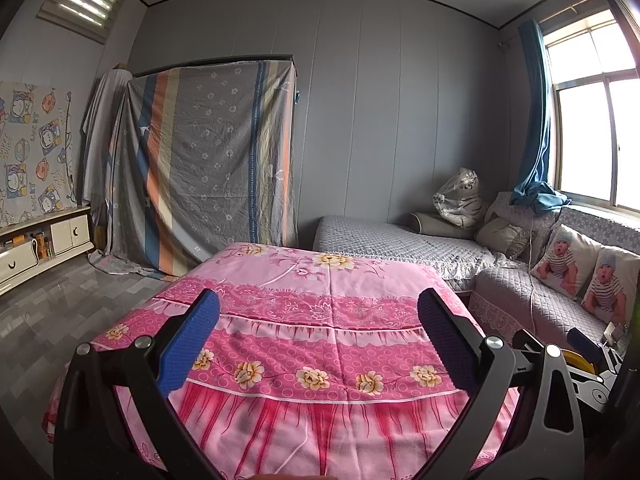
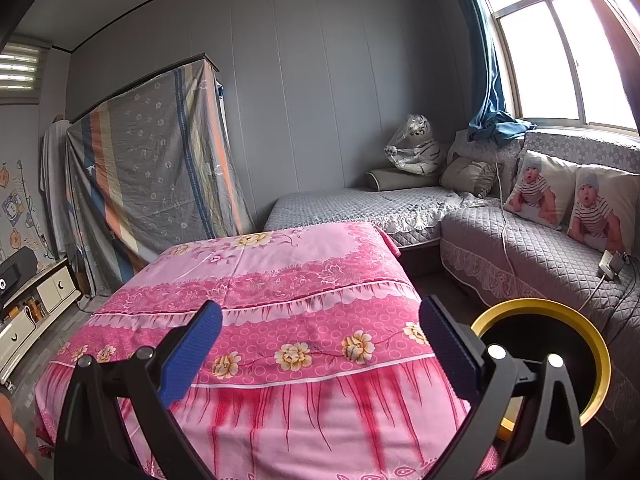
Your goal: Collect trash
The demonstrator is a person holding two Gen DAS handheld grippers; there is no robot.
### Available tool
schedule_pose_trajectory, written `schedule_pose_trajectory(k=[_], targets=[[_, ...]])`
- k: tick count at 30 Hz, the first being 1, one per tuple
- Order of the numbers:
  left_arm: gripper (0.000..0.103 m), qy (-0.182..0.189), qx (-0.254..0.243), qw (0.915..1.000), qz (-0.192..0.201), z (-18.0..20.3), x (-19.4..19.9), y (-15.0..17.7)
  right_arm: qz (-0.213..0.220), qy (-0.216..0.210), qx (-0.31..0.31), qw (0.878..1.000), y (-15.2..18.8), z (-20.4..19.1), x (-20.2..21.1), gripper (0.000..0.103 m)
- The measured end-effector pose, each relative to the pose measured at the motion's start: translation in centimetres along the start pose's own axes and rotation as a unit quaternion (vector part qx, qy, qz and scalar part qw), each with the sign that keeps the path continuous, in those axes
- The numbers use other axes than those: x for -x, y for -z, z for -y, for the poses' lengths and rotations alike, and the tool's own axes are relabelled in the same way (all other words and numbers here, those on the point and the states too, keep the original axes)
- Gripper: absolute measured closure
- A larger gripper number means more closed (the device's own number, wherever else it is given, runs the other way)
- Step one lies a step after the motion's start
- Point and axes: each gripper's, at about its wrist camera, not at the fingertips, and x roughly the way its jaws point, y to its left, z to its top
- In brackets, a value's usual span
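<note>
Hovering over pink tabletop (image 1: 320, 320), fingers of both grippers (image 1: 319, 344) (image 2: 320, 346) spread, empty. Searching (no trash visible); likely needing scan toward bin (image 2: 600, 344).

The pink-covered table (image 2: 280, 280) lay bare ahead of the spread right claw (image 2: 320, 332); a yellow-rimmed bin (image 2: 600, 344) stood just right of it, the grey sofa (image 2: 540, 256) beyond blocking that side.

Cloth (image 1: 320, 320) under both sets of jaws: pink, magenta bands, cream-yellow flowers, small ring print. Finger pads (image 2: 192, 356) blue, textured; frames black. Bin (image 2: 560, 312) right of the right jaws: yellow rim, black inside. Beyond the jaws, sofa (image 2: 540, 256) quilted grey; hanging sheet (image 1: 208, 168) grey with orange, blue, possibly beige stripes. Curtain (image 1: 536, 120) blue.
</note>
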Motion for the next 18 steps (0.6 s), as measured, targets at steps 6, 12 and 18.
schedule_pose_trajectory(k=[6,12,18], targets=[[0.008,0.003,0.000,1.0000,-0.002,0.02,-0.17,0.28,-0.003,0.001,-0.001,1.000,0.16,0.04,-0.17,0.008],[0.008,0.006,0.000,1.0000,-0.003,0.09,-0.41,0.48,-0.004,0.001,-0.001,1.000,0.25,-0.05,-0.17,0.008],[0.008,0.008,0.001,1.0000,-0.003,0.08,-0.51,0.51,-0.004,0.001,-0.001,1.000,0.23,0.01,-0.16,0.008]])
